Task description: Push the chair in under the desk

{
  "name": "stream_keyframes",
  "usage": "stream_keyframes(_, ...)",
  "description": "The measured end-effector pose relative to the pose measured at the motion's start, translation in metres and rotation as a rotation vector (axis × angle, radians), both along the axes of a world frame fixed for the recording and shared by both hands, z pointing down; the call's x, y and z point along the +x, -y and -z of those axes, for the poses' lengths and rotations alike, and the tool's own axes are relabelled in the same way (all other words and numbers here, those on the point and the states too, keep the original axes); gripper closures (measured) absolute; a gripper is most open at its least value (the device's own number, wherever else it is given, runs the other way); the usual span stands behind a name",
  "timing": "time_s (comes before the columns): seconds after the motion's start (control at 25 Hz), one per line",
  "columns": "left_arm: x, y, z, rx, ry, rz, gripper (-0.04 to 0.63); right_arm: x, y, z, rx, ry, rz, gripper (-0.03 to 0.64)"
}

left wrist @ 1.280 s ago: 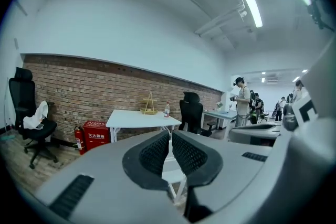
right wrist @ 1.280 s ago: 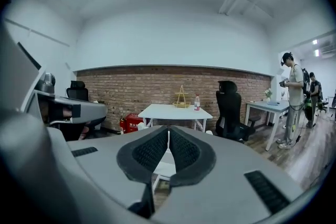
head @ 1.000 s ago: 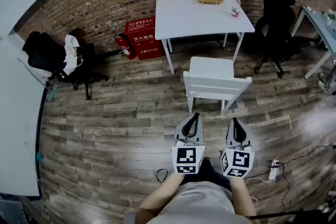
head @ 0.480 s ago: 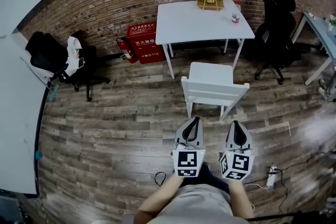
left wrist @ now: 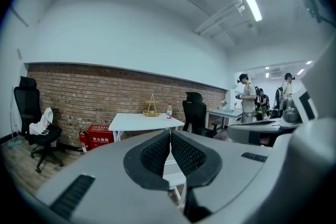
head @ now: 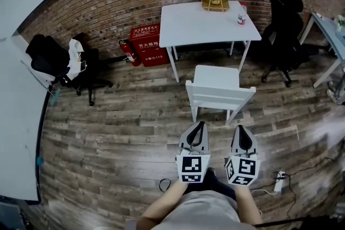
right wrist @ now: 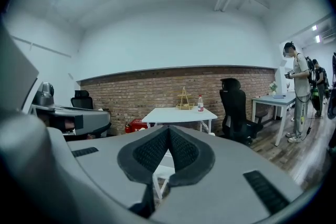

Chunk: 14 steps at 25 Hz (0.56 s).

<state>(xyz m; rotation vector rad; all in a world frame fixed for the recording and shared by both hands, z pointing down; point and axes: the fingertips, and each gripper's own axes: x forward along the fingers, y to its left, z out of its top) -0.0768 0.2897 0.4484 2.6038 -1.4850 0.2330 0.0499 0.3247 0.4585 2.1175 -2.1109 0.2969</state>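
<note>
Approach stage, I'd say. The white tabletop (head: 207, 21) sits by the brick wall (head: 108, 2). The chair (head: 218, 89) stands pulled out in front of it, backrest toward you. Your left hand-held gripper (head: 200, 124) and right hand-held gripper (head: 240, 129) are closed, empty and short of it. Next: reach the backrest and push straight. The seat hides the far legs.

White chair (head: 218, 86) upright, just before white desk (head: 207, 21), not under it.
</note>
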Motion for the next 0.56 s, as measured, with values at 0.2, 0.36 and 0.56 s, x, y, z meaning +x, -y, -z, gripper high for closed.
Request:
stream_keyframes(0.2, 0.0028, -0.0019, -0.0002, 0.002, 0.003, -0.010, 0.575, 0.0024, -0.0001, -0.0011, 0.003, -0.003, -0.007, 0.601)
stream_keyframes(0.36, 0.0031, -0.0002, 0.0004, 0.006, 0.002, -0.010, 0.575, 0.0035, 0.0009, -0.0004, 0.006, -0.003, -0.017, 0.601)
stream_keyframes(0.56, 0.0013, 0.0054, 0.0021, 0.006, -0.003, -0.008, 0.575, 0.0024, 0.0053, 0.0007, 0.007, -0.006, -0.025, 0.601)
